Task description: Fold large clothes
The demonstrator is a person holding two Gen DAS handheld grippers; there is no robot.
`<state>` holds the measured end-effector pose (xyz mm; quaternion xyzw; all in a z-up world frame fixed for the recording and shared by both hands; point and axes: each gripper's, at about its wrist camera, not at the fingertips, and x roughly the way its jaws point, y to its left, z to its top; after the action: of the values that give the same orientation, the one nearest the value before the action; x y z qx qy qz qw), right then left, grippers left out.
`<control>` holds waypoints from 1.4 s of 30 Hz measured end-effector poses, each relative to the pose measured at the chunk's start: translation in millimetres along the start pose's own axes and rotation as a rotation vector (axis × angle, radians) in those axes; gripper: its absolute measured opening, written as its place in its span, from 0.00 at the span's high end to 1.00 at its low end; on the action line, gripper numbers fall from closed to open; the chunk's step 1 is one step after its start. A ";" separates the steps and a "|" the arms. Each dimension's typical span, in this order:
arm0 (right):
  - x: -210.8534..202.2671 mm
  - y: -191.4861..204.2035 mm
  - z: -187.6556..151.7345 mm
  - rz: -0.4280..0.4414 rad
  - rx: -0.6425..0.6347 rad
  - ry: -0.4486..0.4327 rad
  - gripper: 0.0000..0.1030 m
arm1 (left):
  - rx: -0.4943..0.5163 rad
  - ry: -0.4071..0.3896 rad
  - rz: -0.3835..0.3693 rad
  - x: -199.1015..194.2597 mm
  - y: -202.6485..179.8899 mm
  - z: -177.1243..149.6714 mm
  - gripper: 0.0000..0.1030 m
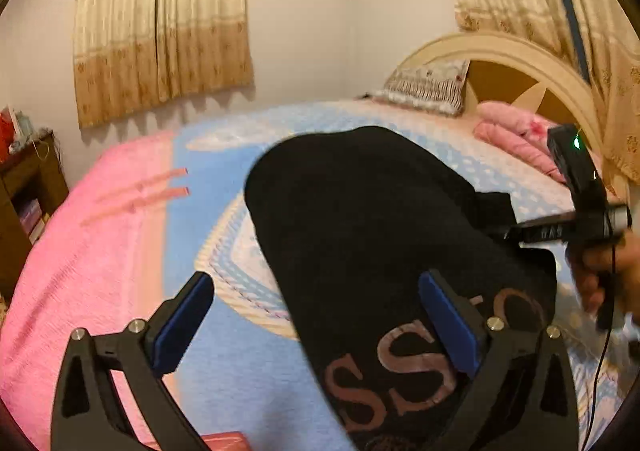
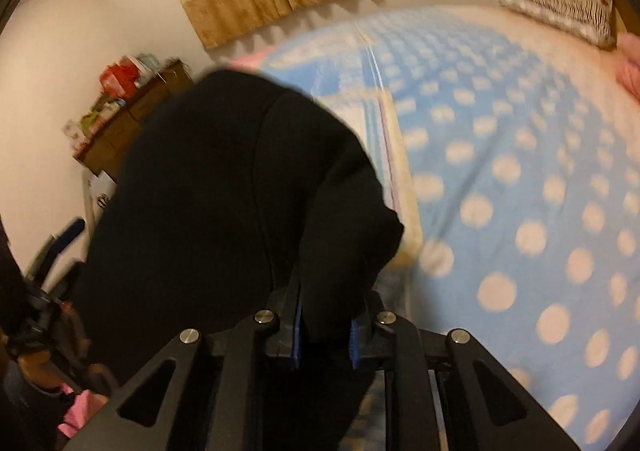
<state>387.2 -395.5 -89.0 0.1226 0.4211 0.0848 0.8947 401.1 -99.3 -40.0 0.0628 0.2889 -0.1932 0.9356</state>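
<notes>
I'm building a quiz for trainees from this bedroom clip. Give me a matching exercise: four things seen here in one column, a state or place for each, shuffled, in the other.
Things:
1. left gripper
2. right gripper
3. black garment
4. patterned pillow

States or places:
A. leaning at the headboard end of the bed
B. shut on black cloth
C. spread on the blue dotted bedspread, pale letters showing
D. jaws wide open, pads gripping nothing

Pairs: 1-D, 2-B, 3-C, 4-A
</notes>
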 end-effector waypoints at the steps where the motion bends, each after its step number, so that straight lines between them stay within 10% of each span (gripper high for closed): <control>1: 3.4 -1.9 -2.5 0.010 0.015 -0.015 0.84 | -0.020 0.007 0.003 4.4 0.4 0.2 0.00; 5: 13.6 -1.3 1.2 0.018 0.031 -0.015 0.79 | -0.066 0.024 -0.006 11.1 -0.6 -8.8 0.00; 9: -2.6 -19.1 13.7 -0.019 0.106 -0.015 0.38 | -0.067 0.023 0.023 6.2 -5.4 -8.5 0.00; 15: -97.5 30.5 27.5 -0.195 0.021 -0.297 0.38 | -0.051 0.020 0.034 10.8 -7.3 -7.5 0.00; 21: -30.6 119.7 23.4 -0.173 -0.221 -0.103 0.38 | -0.119 -0.040 0.057 -19.3 2.9 -6.1 0.00; 27: 16.9 100.7 16.6 -0.171 -0.189 -0.033 0.36 | -0.020 0.040 -0.017 -24.8 -16.6 -41.6 0.00; 31: 25.0 81.0 18.1 -0.153 -0.144 -0.001 0.33 | -0.219 0.123 -0.185 10.4 10.9 -48.8 0.00; 42: 44.0 53.2 12.5 -0.116 -0.075 -0.070 0.14 | -0.168 0.105 -0.159 11.8 -5.3 -42.6 0.00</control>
<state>422.1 -335.3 -98.1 0.0672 0.3927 0.0442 0.9161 386.0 -98.3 -81.9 -0.0289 0.3568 -0.2382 0.9028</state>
